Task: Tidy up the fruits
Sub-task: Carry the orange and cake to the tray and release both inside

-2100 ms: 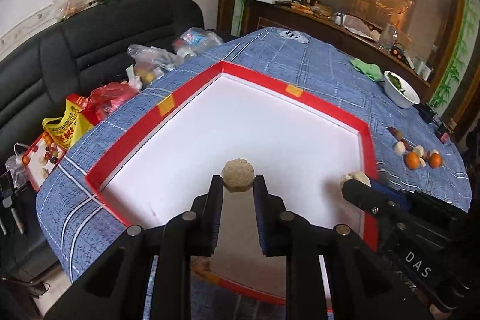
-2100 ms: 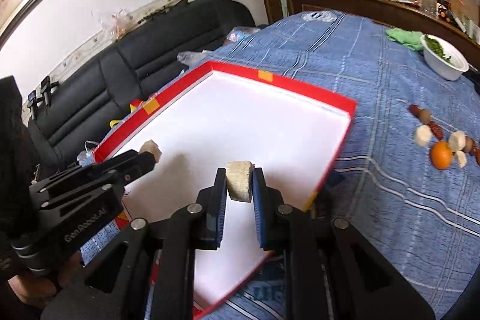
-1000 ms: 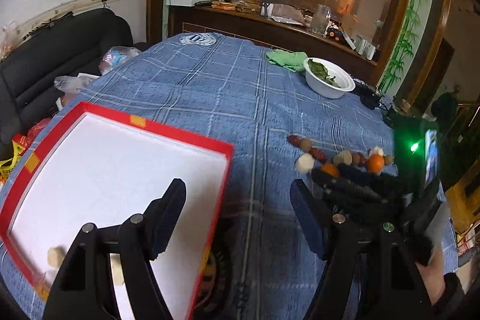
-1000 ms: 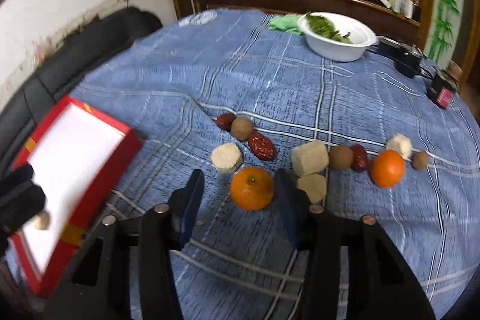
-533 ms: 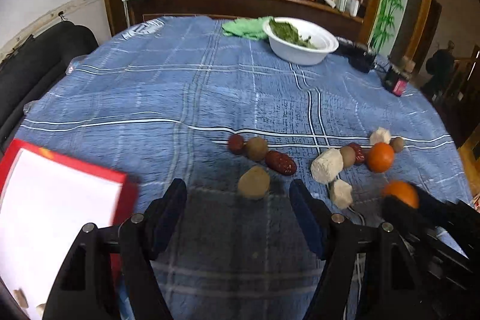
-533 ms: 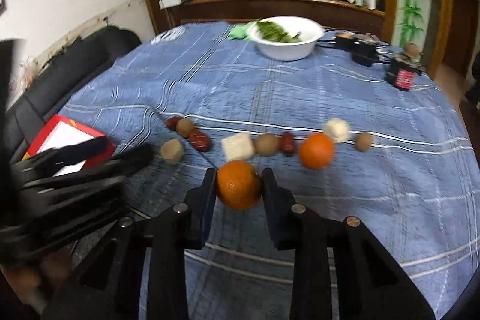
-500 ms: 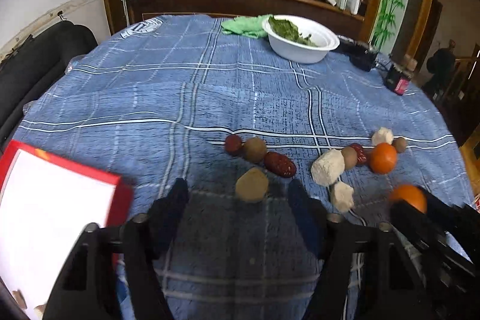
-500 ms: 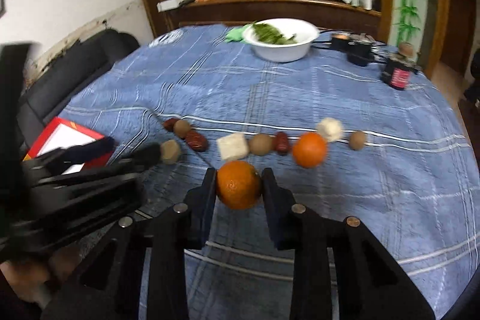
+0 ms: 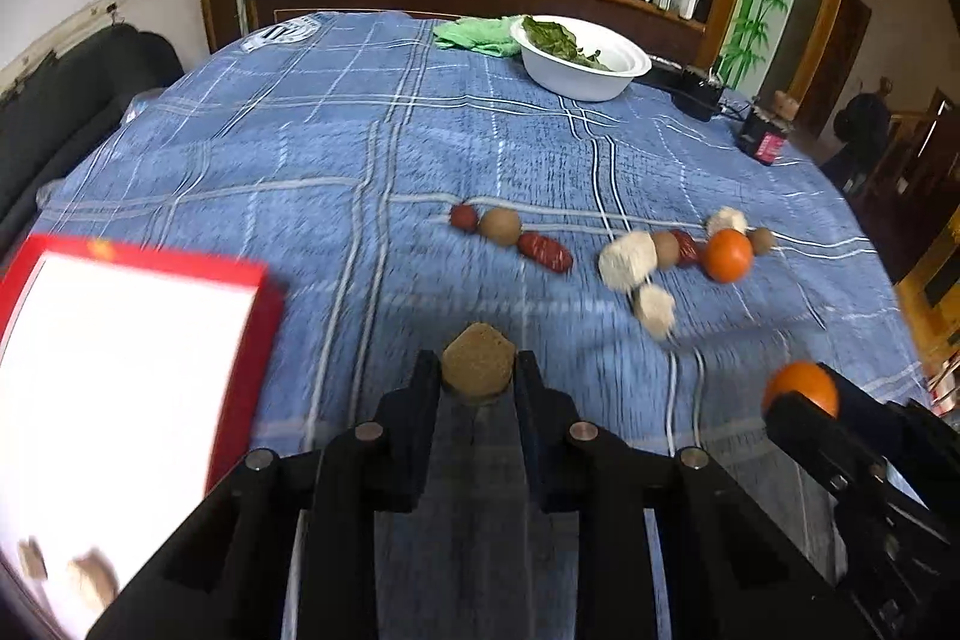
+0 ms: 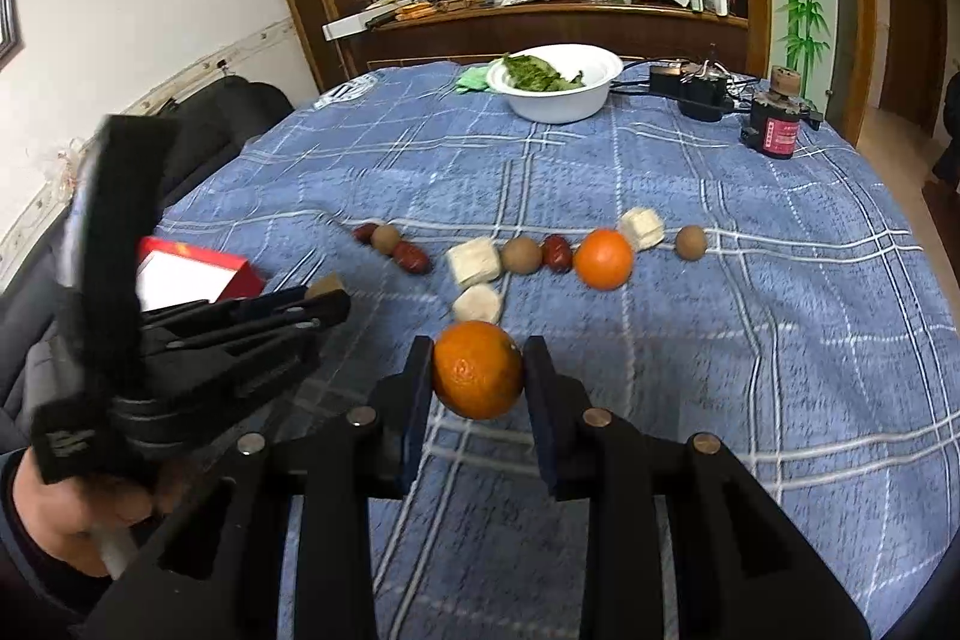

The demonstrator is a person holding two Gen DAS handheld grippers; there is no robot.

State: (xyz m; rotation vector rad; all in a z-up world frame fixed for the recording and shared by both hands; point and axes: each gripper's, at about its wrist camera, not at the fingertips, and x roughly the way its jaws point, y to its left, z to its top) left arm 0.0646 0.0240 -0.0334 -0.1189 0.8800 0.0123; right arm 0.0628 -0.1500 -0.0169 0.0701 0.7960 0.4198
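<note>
Only from the left wrist: left tongs (image 9: 478,376) closing on a tan lump (image 9: 478,363); right tongs (image 10: 478,370) clamp an orange (image 10: 478,370).

Both tools are matte black plastic. The left tool (image 9: 477,382) has two flat fingers (image 9: 414,418) on angular linkage arms, with round silver screws at the joints. The right tool (image 10: 477,370) is built the same way, and its finger pads look dark blue on the inner faces. The hand (image 10: 66,514) has a dark sleeve at its wrist.
</note>
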